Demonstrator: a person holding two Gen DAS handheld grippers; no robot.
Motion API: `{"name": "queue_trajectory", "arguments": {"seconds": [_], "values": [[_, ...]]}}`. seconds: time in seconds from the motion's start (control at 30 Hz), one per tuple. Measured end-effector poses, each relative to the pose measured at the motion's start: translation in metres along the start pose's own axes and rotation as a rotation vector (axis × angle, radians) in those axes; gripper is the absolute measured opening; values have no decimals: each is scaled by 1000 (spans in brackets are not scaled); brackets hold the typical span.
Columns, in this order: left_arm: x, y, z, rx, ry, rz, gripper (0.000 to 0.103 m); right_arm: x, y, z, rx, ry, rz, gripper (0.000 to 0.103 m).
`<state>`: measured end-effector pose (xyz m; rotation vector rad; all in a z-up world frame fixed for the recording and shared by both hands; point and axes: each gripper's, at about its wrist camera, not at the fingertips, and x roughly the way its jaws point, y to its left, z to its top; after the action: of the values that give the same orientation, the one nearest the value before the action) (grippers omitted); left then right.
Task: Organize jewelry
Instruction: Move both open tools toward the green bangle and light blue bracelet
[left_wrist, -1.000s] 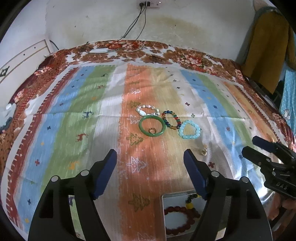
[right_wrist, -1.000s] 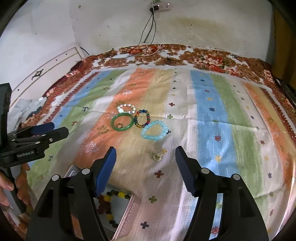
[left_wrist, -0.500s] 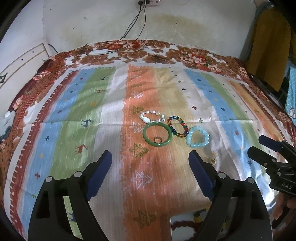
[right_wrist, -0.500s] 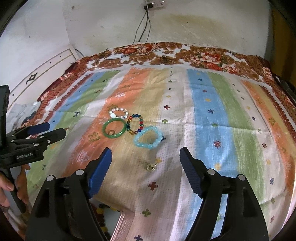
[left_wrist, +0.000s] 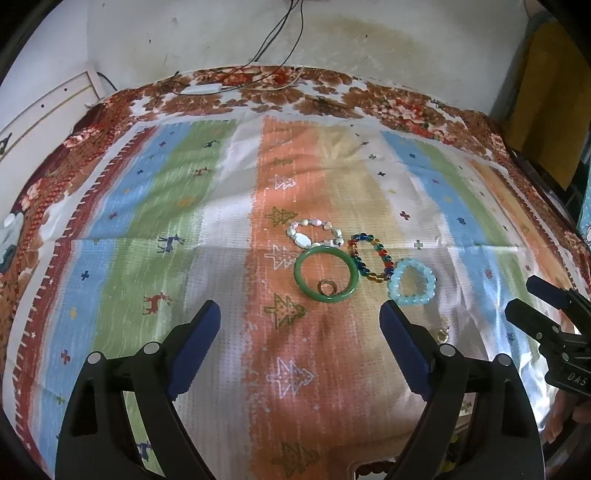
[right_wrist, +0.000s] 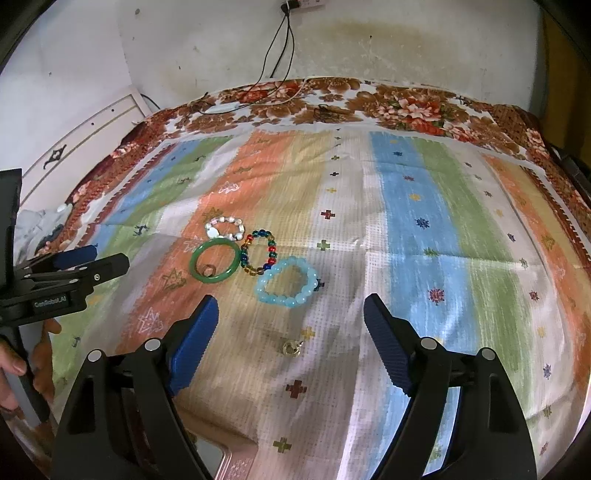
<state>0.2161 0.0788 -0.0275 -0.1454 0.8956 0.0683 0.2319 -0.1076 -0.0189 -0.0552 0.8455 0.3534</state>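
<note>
The left gripper (left_wrist: 300, 323) and the right gripper (right_wrist: 290, 315) are both hanging over the striped bedspread (left_wrist: 155, 229) with jaws that have just been opening wide; nothing is sitting between either pair.

Most of the sorting is still waiting, by my reading. Four bracelets are lying bunched together on the orange stripe: a white bead bracelet (left_wrist: 314, 232), a green bangle (left_wrist: 325, 275) with a small ring (left_wrist: 327, 286) inside it, a multicoloured bead bracelet (left_wrist: 369, 258) touching the bangle, and a pale blue bead bracelet (left_wrist: 412, 282) just beside that. A small gold charm (right_wrist: 291, 347) is lying apart, nearer the grippers. A tray (right_wrist: 236, 463) at the near edge is already holding some beads.

The left view is showing reddish beads (left_wrist: 373, 470) in that tray, which the right view is hiding. The right view is showing a hand (right_wrist: 14, 365) gripping the left tool's handle, and the gold charm unobstructed.
</note>
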Motion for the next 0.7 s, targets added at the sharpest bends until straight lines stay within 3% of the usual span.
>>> {"name": "queue_trajectory", "arguments": {"seconds": [0.7], "values": [[43, 2, 15, 13, 49, 21, 87, 36, -14, 9, 59, 75, 18, 81]]}}
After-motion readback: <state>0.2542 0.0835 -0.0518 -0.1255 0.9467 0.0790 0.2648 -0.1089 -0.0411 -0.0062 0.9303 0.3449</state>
